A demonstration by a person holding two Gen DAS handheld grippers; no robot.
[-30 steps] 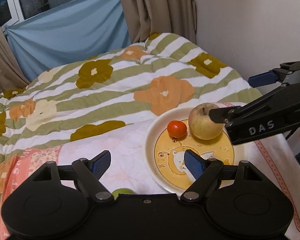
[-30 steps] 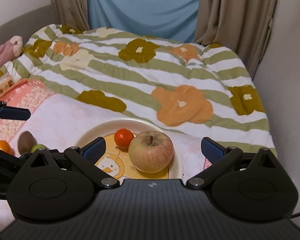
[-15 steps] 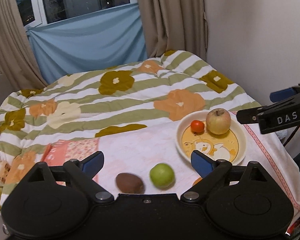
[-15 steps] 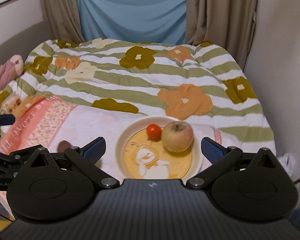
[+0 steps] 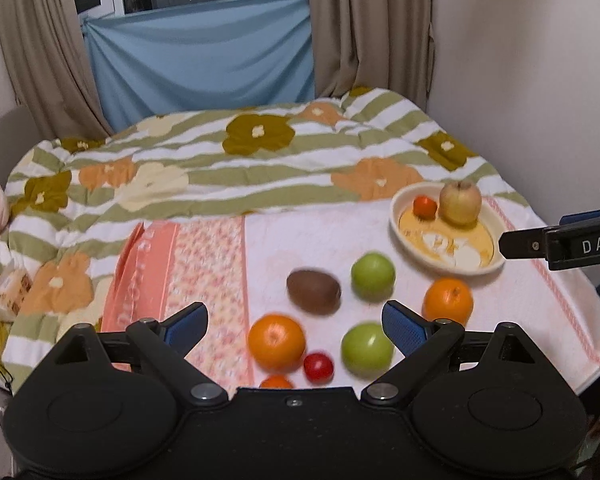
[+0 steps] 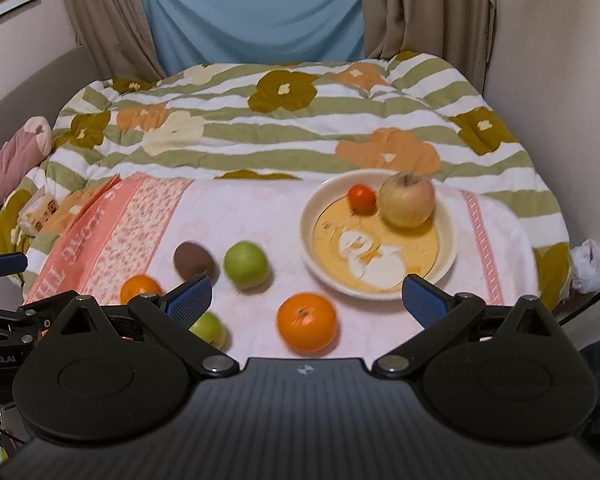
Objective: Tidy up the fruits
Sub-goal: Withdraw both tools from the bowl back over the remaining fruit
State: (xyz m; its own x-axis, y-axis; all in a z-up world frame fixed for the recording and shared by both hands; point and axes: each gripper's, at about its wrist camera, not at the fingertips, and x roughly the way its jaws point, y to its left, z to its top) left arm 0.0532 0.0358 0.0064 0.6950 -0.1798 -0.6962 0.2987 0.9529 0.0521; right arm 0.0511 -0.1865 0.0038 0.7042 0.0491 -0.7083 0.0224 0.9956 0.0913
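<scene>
Looking through the left wrist camera, I see my left gripper (image 5: 295, 322) with its blue pads spread wide and holding nothing, above loose fruit on the pink towel (image 5: 324, 236): a kiwi (image 5: 313, 291), two green apples (image 5: 373, 276) (image 5: 367, 349), two oranges (image 5: 276, 342) (image 5: 448, 301) and a small red tomato (image 5: 318, 367). The plate (image 5: 404, 236) at right holds a yellowish apple (image 5: 460, 203) beside a small tangerine (image 5: 425, 207).

Through the right wrist camera, my right gripper (image 6: 307, 294) also stands wide apart and empty, low over the towel, with an orange between its pads and the plate just beyond its right pad (image 6: 424, 295).
</scene>
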